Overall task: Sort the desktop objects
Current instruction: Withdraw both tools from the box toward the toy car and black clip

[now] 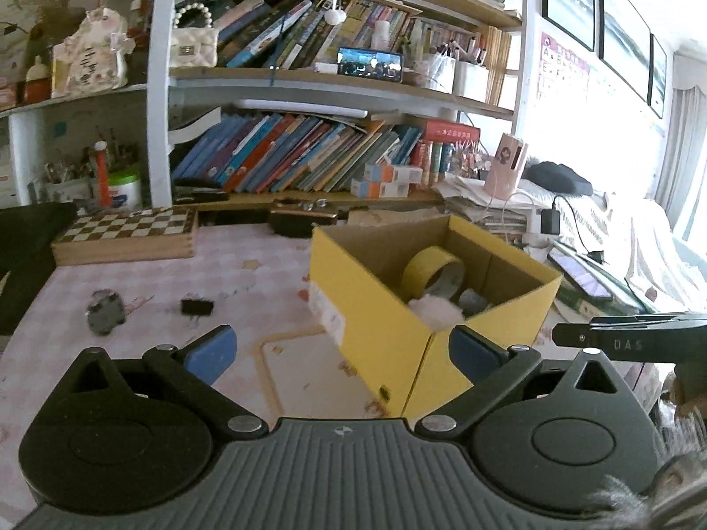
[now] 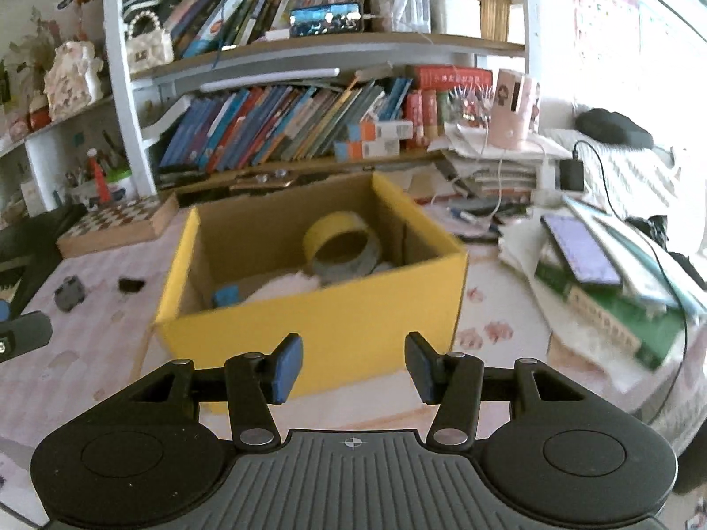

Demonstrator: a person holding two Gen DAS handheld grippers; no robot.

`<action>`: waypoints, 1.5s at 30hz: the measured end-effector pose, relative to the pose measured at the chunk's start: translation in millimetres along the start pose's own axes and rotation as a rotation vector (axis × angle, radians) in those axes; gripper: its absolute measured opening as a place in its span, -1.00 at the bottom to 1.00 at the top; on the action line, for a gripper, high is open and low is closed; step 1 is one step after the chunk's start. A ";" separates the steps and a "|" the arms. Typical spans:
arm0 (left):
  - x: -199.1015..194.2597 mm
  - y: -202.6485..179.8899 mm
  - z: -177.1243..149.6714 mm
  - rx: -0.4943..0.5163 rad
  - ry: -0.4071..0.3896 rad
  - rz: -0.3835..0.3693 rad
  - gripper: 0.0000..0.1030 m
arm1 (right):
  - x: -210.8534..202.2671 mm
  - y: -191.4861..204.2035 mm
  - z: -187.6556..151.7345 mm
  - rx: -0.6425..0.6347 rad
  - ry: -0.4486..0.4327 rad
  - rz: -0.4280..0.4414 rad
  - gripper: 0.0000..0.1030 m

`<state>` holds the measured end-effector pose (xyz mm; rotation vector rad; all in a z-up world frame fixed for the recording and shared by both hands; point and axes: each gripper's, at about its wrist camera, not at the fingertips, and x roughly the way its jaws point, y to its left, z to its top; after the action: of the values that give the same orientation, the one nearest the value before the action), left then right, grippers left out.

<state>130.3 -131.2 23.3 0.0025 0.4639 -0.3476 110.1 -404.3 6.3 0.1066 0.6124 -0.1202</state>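
Observation:
An open yellow cardboard box [image 1: 380, 349] [image 2: 336, 327] stands on the pink checked desk. Inside lie a yellow tape roll [image 1: 435, 271] [image 2: 342, 243], a white fluffy thing [image 1: 437, 312] [image 2: 287, 287] and a small blue item [image 2: 226, 296]. Left of the box on the desk sit a grey toy car [image 1: 105, 311] [image 2: 70, 293] and a small black clip [image 1: 196, 307] [image 2: 131, 285]. My left gripper [image 1: 340, 351] is wide open and empty, near the box's front corner. My right gripper [image 2: 353, 369] is partly open with nothing between its pads, just before the box's front wall.
A wooden chessboard box [image 1: 126, 236] [image 2: 119, 225] lies at the back left. Bookshelves full of books rise behind the desk. Stacked books with a phone [image 2: 581, 251] and cables crowd the right side. The right gripper's body [image 1: 627, 342] shows at the right of the left wrist view.

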 end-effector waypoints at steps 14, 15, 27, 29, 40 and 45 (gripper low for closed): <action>-56.7 52.1 -49.3 0.010 0.060 0.048 1.00 | -39.8 89.2 -67.4 0.003 0.073 0.031 0.00; -59.4 55.2 -51.4 0.011 0.064 0.048 1.00 | -41.6 95.0 -70.4 -0.002 0.077 0.038 0.00; -84.5 90.3 -69.0 0.007 0.094 0.068 1.00 | -50.4 151.1 -90.5 -0.065 0.105 0.114 0.06; -86.7 96.4 -69.6 0.000 0.095 0.075 1.00 | -51.0 159.2 -91.3 -0.077 0.107 0.124 0.06; -98.1 128.1 -70.8 -0.045 0.074 0.124 1.00 | -49.9 196.4 -86.7 -0.145 0.098 0.182 0.08; -95.5 136.6 -70.4 -0.063 0.073 0.141 1.00 | -42.9 206.9 -82.7 -0.169 0.101 0.203 0.08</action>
<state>64.5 34.4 -8.3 -0.0133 0.5441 -0.1944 58.2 -185.4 -22.9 0.0111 0.7061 0.1336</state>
